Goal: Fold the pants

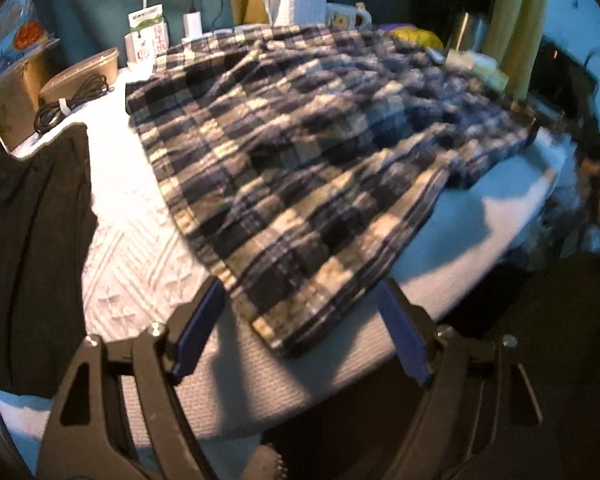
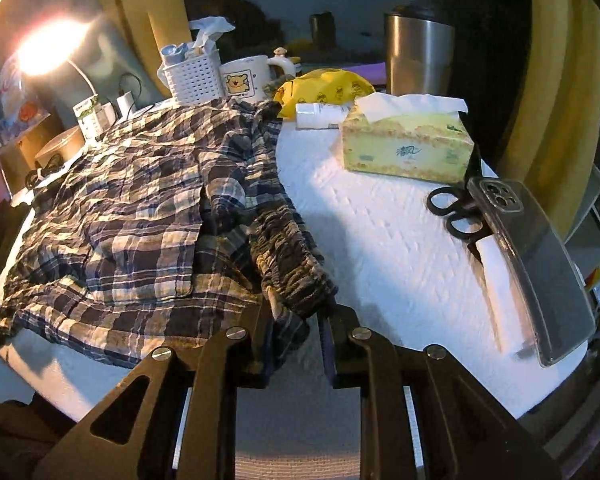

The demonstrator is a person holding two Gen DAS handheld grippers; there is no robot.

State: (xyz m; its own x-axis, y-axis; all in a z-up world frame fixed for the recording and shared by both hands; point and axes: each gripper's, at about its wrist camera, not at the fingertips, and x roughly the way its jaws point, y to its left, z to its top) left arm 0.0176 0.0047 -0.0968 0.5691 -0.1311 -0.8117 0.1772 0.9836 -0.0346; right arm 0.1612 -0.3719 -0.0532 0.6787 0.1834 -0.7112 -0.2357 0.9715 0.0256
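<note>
From the left wrist, the left gripper stands wide open with nothing between its fingers; the plaid pants lie spread ahead on the white tablecloth, their hem just past the fingertips. From the right wrist, the right gripper is closed on the pants' gathered waistband, with a tissue box ahead to its right.

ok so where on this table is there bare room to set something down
Bare white cover lies between the plaid pants and the scissors, in front of the tissue box. A narrower strip runs between the pants and the black garment. The back edge is crowded: basket, mug, steel tumbler.
</note>
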